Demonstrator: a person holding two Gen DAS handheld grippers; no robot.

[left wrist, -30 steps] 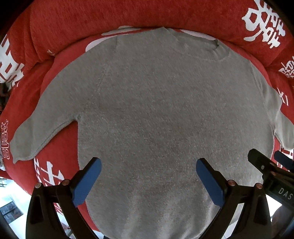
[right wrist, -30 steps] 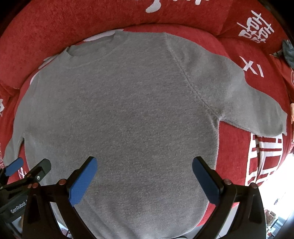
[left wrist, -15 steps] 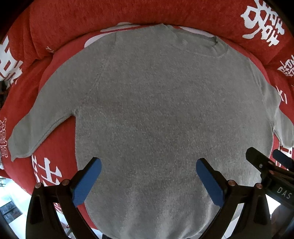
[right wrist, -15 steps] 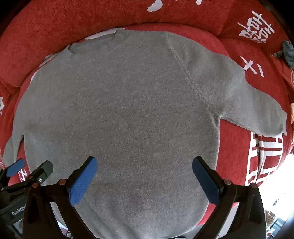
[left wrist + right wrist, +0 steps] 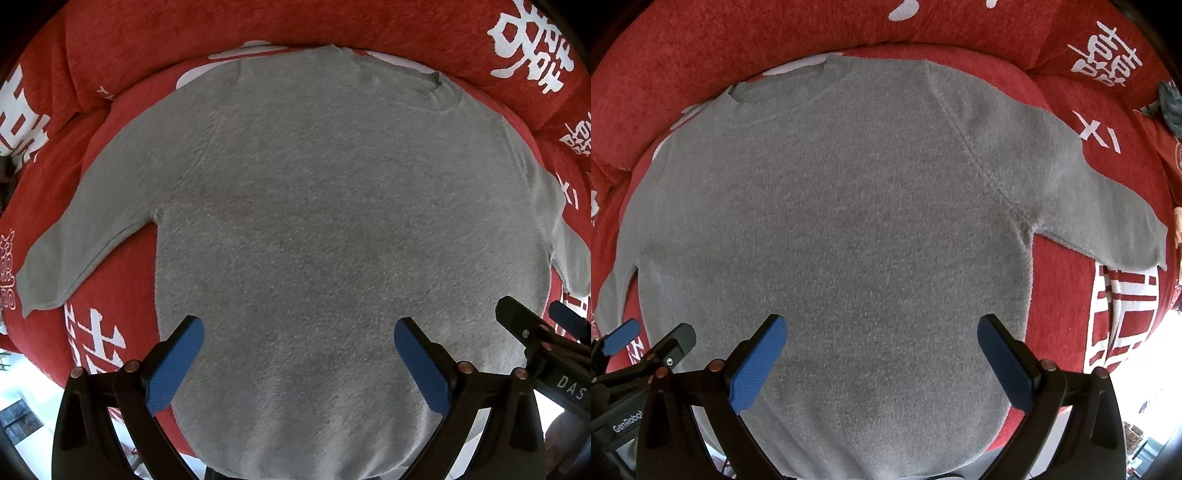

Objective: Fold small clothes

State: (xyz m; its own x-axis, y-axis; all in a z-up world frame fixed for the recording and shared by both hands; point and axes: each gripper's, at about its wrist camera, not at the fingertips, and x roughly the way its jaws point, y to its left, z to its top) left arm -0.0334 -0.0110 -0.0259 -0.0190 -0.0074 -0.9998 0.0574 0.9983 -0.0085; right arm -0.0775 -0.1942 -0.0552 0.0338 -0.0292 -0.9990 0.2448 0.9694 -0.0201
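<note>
Here, a gray sweater (image 5: pixel 332 229) lies flat and spread out on a red blanket (image 5: pixel 110 288) with white writing, its neck hole far from the cameras and one sleeve (image 5: pixel 81 236) out to each side. The left gripper (image 5: pixel 299 354) is wide open above the bottom part of the sweater, holding nothing. The right gripper (image 5: pixel 882 350) is wide open too, just beside it.

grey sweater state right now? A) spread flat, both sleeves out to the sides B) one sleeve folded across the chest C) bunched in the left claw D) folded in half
A: the grey sweater lies spread flat on the red cover, a sleeve out to each side, and the left claw and right claw are both open above its lower part, holding nothing.
</note>
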